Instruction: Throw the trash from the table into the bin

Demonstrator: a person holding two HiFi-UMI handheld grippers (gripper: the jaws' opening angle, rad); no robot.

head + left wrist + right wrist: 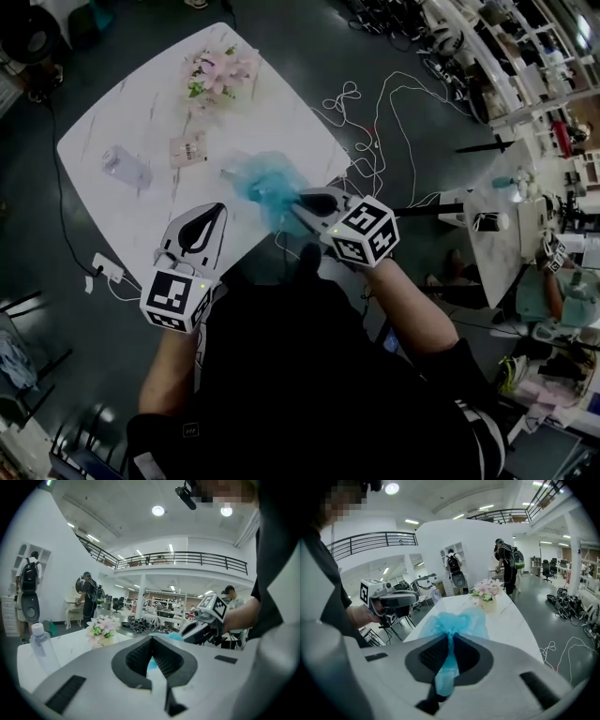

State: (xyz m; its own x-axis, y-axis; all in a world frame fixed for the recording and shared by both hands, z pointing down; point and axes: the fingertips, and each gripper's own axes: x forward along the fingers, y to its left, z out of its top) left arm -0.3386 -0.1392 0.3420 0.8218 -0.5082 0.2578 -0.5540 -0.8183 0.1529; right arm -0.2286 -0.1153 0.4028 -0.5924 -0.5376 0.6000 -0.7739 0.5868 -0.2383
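Right gripper (298, 201) pinches the blue plastic bag (265, 184) above the table (112, 111), left gripper (219, 208) closed, empty.

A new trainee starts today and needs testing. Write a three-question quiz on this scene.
1. True or false: the right tool is shut on the blue bag.
2. Which stands on the table? A. flowers B. laptop C. mug
3. Fill in: in the head view, a clear ____ stands left of the packet.
Key: 1 true; 2 A; 3 bottle.
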